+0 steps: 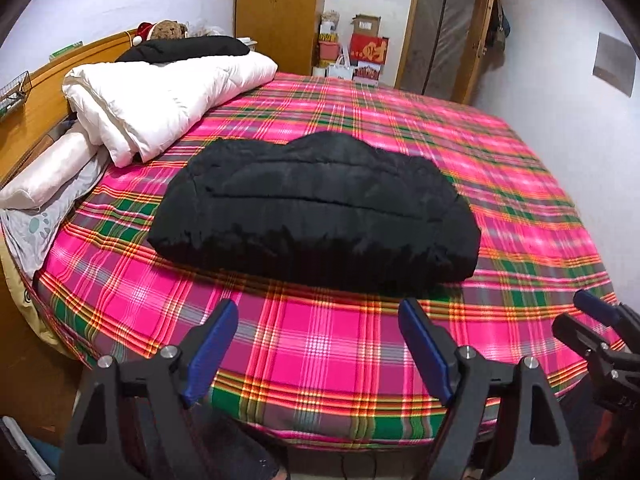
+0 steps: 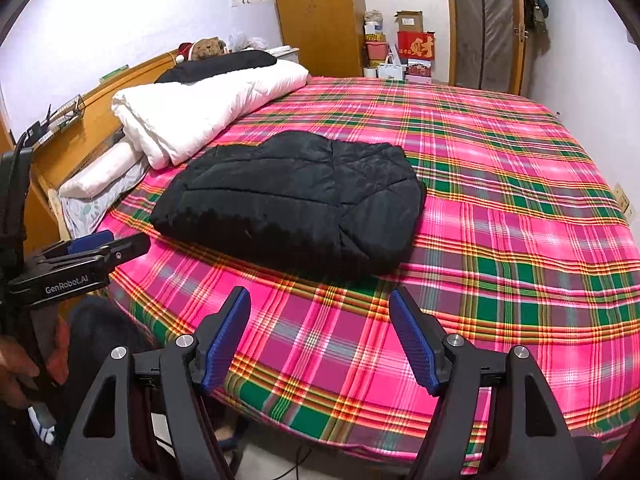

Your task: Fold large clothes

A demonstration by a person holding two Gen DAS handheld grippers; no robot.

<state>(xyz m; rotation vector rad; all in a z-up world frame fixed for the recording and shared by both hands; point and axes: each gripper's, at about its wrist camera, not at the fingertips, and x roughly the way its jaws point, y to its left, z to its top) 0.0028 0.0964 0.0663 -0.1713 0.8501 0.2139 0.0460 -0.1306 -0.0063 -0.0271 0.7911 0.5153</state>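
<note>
Garment: the black quilted padded jacket (image 1: 316,216) lies as a folded, thick bundle on the bed, nearer the headboard side than the far edge, and nothing touches it.
Bed: a pink, green and orange plaid sheet (image 2: 500,208) covers the mattress, with bare sheet between the bundle and the near edge.
Left gripper: the black left gripper with blue pads (image 1: 320,344) hangs over the near edge of the bed, jaws wide, only plaid between them.
Right gripper: the black right gripper with blue pads (image 2: 320,340) hangs beside it, jaws wide too, holding nothing.
Neighbours: a rolled white duvet (image 1: 160,100) sits close to the bundle's headboard-side corner, with a second black garment (image 2: 218,65) on top of it.
Progress: looks folded, I'd say, though the dark fabric hides the layers, so I can't tell whether a sleeve is tucked properly.
Risk one: puffy padding springs back, and with no pressure on it the top layer could lift and the bundle open.
Risk two: grabbing only the upper layer for another fold or a move would peel it apart, since the slick shell slides on itself.
Risk three: pushing the bundle toward the headboard would jam it into the duvet and skew the edges.
</note>
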